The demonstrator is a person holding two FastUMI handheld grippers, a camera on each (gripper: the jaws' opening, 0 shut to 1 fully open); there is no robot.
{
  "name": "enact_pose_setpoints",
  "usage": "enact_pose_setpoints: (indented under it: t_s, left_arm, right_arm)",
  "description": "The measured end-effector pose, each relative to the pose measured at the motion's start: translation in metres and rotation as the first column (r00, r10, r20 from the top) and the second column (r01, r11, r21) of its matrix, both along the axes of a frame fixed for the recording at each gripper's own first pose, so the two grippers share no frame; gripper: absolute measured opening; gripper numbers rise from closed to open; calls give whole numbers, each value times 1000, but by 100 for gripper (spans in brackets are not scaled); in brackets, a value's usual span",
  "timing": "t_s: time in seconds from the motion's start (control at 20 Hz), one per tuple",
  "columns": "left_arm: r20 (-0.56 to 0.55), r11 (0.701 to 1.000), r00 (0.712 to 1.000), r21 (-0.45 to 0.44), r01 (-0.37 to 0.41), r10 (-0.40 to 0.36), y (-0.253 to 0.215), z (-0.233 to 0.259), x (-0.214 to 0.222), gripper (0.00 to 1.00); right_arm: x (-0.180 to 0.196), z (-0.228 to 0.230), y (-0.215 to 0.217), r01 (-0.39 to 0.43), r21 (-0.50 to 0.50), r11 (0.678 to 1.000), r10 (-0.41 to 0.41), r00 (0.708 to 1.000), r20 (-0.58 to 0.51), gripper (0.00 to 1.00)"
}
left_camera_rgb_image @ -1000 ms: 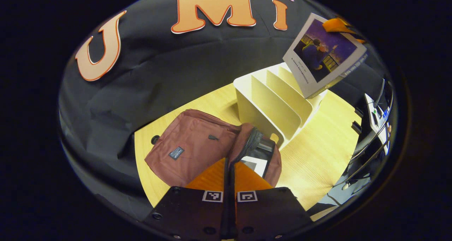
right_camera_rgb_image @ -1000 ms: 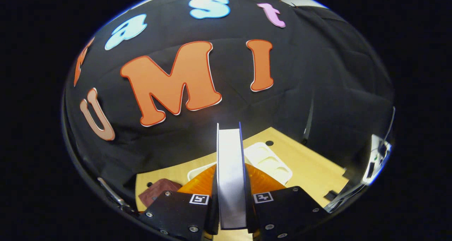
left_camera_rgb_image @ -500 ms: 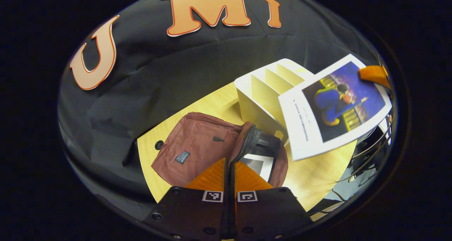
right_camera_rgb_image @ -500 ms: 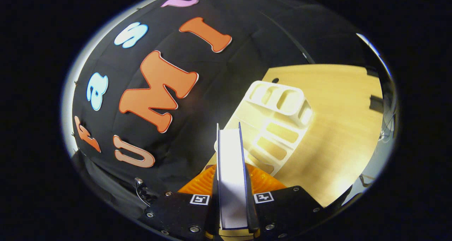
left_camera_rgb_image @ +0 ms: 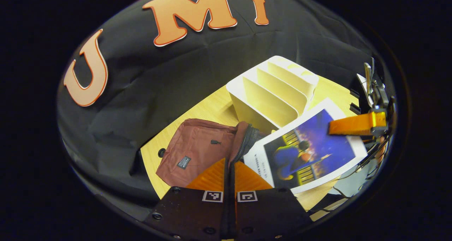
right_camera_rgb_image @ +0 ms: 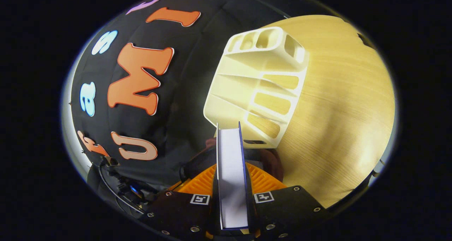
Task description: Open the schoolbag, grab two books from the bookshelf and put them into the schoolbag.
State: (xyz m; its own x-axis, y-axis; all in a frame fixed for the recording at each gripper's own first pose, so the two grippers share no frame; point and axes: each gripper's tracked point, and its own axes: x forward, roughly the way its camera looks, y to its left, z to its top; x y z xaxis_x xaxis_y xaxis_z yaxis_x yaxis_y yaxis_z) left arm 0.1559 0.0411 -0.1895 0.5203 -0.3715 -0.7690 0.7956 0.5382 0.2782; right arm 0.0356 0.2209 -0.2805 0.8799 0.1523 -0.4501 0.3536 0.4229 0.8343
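Right gripper (right_camera_rgb_image: pixel 232 184) clamped on white-edged, purple-covered book (left_camera_rgb_image: pixel 305 147), lower right.
Left gripper (left_camera_rgb_image: pixel 229 179) closed, apparently pinching maroon fabric schoolbag (left_camera_rgb_image: pixel 197 152) flap, bottom centre.

**Colours and patterns on the tabletop**

The schoolbag (left_camera_rgb_image: pixel 197 149) is a dull maroon red, with a small dark label patch on its front and a black zipper along the opened edge. The book (left_camera_rgb_image: pixel 307 149) held over it has a white cover bordered around a picture in deep blue and purple, with a figure in blue and touches of orange and yellow stripes. In the right gripper view its page edge (right_camera_rgb_image: pixel 231 177) is plain white between thin dark-blue covers. The bookshelf (left_camera_rgb_image: pixel 272 92) is cream white all over, its dividers the same shade. The tabletop (right_camera_rgb_image: pixel 339 114) is pale yellow wood with a fine straight grain.
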Motion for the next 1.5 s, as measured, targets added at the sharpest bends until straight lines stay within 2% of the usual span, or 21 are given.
enact_pose_setpoints:
  t_s: [0.25, 0.4, 0.7, 0.9, 1.05, 1.15, 1.25, 1.45, 1.5]
  left_arm:
    - [7, 1000, 1000, 5, 28, -28, -4, 3, -5, 1]
    - [5, 999, 999, 8, 35, -35, -6, 3, -9, 1]
    - [36, 996, 996, 35, 83, -85, -17, 3, -16, 1]
    - [70, 995, 994, 53, 84, -88, -17, 6, -10, 1]
    - [70, 997, 995, 43, 71, -73, -18, 6, -10, 1]
    - [61, 997, 996, 41, 68, -71, -18, 4, -11, 1]
    - [34, 998, 998, 27, 60, -61, -15, -2, -10, 1]
    - [14, 999, 999, 12, 44, -44, -6, -6, -6, 1]
    - [11, 999, 999, 8, 40, -40, -4, -6, -5, 1]
  right_arm:
    - [31, -23, 38, -26, 62, 998, 26, 1000, -1, 30]
    - [47, -37, 51, -31, 56, 998, 32, 999, -11, 31]
    - [86, -45, 70, -16, 44, 999, 14, 999, 40, 30]
    - [101, -51, 82, -6, 43, 999, 4, 998, 55, 30]
    - [110, -59, 96, -9, 45, 999, 7, 999, 35, 30]
    - [108, -70, 109, -37, 46, 998, 38, 999, -18, 33]
    - [95, -88, 111, -55, 31, 998, 58, 992, -110, 41]
    - [69, -108, 122, -129, 51, 990, 137, 957, -255, 68]
    - [61, -110, 124, -146, 56, 988, 156, 945, -286, 85]
